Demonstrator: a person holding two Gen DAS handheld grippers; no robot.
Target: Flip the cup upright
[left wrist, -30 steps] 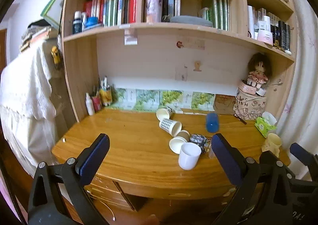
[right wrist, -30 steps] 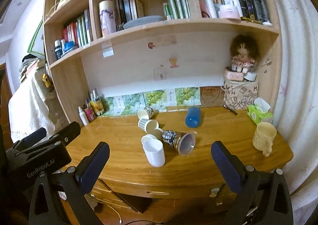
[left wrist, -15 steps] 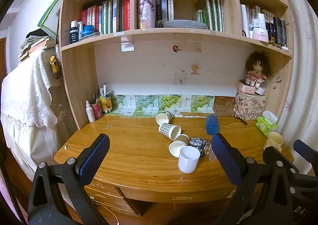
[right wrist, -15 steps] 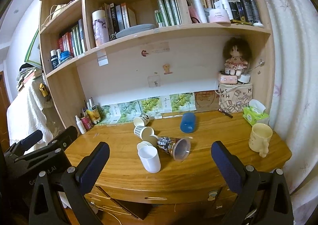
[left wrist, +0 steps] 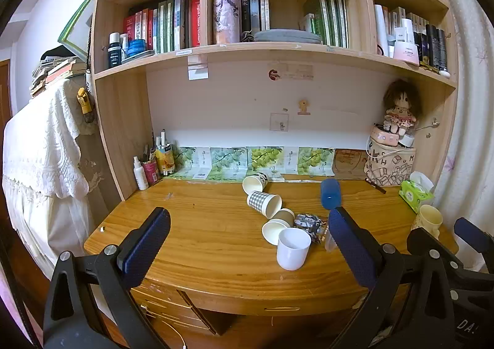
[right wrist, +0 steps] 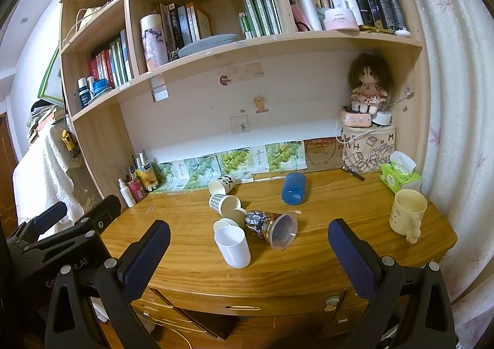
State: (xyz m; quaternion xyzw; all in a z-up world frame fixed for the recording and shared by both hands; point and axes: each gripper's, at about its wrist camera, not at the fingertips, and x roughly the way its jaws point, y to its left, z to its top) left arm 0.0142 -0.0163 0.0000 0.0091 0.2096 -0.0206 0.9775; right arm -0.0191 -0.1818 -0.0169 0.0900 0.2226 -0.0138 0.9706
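Both grippers have drawn back and risen a little from the wooden tabletop (right wrist: 339, 213) since the earlier frames: the cups look smaller and more of the bookshelf (right wrist: 278, 40) above shows. Nothing on the tabletop has shifted.

The left gripper (left wrist: 247, 244) hangs before the near edge, its jaws spread wide and holding nothing. The right gripper (right wrist: 248, 251) does the same, jaws wide apart and empty.

Near the middle of the tabletop a plain white plastic cup (right wrist: 232, 246) stands upright. Just behind it several paper cups lie tipped over: a beige paper cup (left wrist: 274, 229), a grey checked paper cup (left wrist: 264, 203) and a panda-printed paper cup (right wrist: 220, 185) furthest back. A clear cup with a dark patterned sleeve (right wrist: 271, 229) lies on its side just right of the white one, its mouth facing the near edge. A blue plastic cup (right wrist: 294, 188) lies on its side well behind. A cream mug (right wrist: 407, 213) stands upright at the right edge, beside a green tissue pack (right wrist: 399, 177).
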